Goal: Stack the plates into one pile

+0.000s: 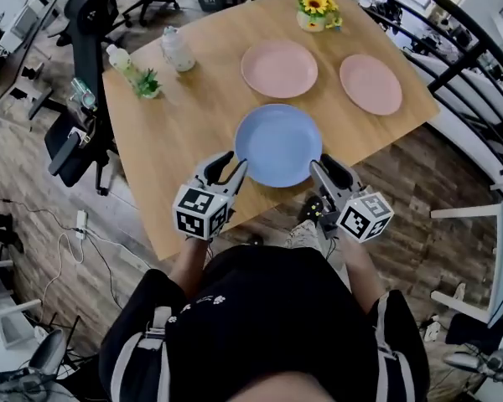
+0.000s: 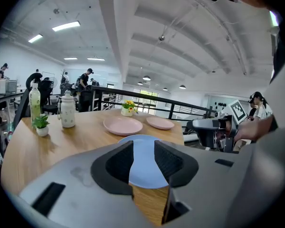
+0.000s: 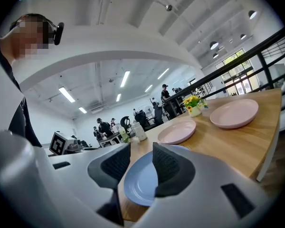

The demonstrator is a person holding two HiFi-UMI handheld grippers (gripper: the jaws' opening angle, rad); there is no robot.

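Pale wood desk (image 1: 184, 141) is carrying three plates, all lying flat and separate, none stacked yet. Blue plate (image 1: 278, 145) is sitting closest to the person, near the desk's front edge. First pink plate (image 1: 279, 69) is lying just beyond it with a strip of bare wood between them. Second pink plate (image 1: 370, 84) is lying off to the right of that one, apart from it and close to the desk's right edge. The person is standing at the front edge, holding both tools low and aimed at the blue plate. Left gripper (image 1: 232, 164) is hovering at the plate's near-left rim, right gripper (image 1: 325, 167) at its near-right rim; whether either is touching the rim, cannot tell. In the left gripper view the fingers (image 2: 118, 163) are standing apart, with nothing clamped, the blue plate and the desk edge showing through the gap. In the right gripper view the fingers (image 3: 168, 167) are likewise spread and holding nothing, with the blue plate showing in the gap. At the far corner a small pot of yellow flowers (image 1: 317, 11) is standing. Along the left side a white bottle (image 1: 178, 48), a pale green bottle (image 1: 120, 60) and a little potted plant (image 1: 147, 84) are standing upright, well clear of the plates.
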